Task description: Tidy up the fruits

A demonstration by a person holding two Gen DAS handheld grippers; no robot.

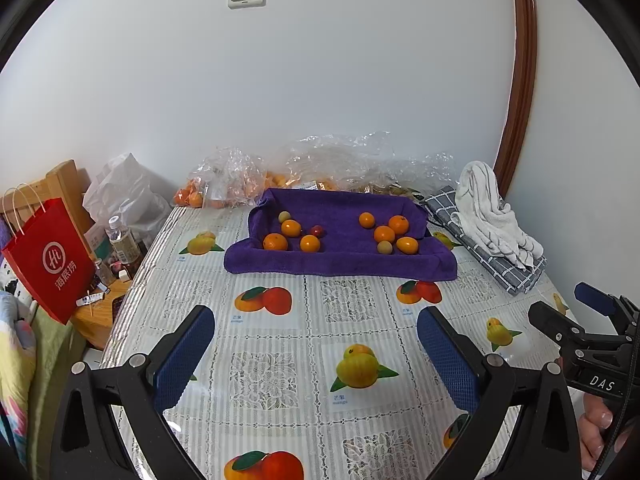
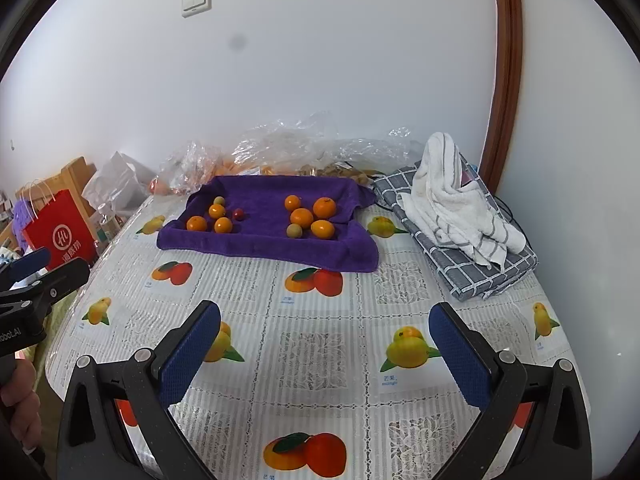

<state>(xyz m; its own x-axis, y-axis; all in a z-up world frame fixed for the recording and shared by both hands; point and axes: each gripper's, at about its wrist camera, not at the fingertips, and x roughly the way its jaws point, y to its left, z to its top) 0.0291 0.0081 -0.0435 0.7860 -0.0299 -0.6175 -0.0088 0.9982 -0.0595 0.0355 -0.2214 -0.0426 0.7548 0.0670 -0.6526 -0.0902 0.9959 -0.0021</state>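
Fruits [image 1: 340, 232] on purple towel [image 1: 340, 268], beyond both gaping claws.

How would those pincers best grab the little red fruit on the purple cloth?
Probably from above, one finger on each side of the red fruit at its widest part. It is small and round, an orange sits close on its left, and the purple towel has a raised front fold.

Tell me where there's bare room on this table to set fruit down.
Free: the wide stretch of tablecloth between the purple towel and both open grippers, and the towel's middle strip between its two fruit clusters. Crowded: the back edge with plastic bags, and the right side under the checked cloth.
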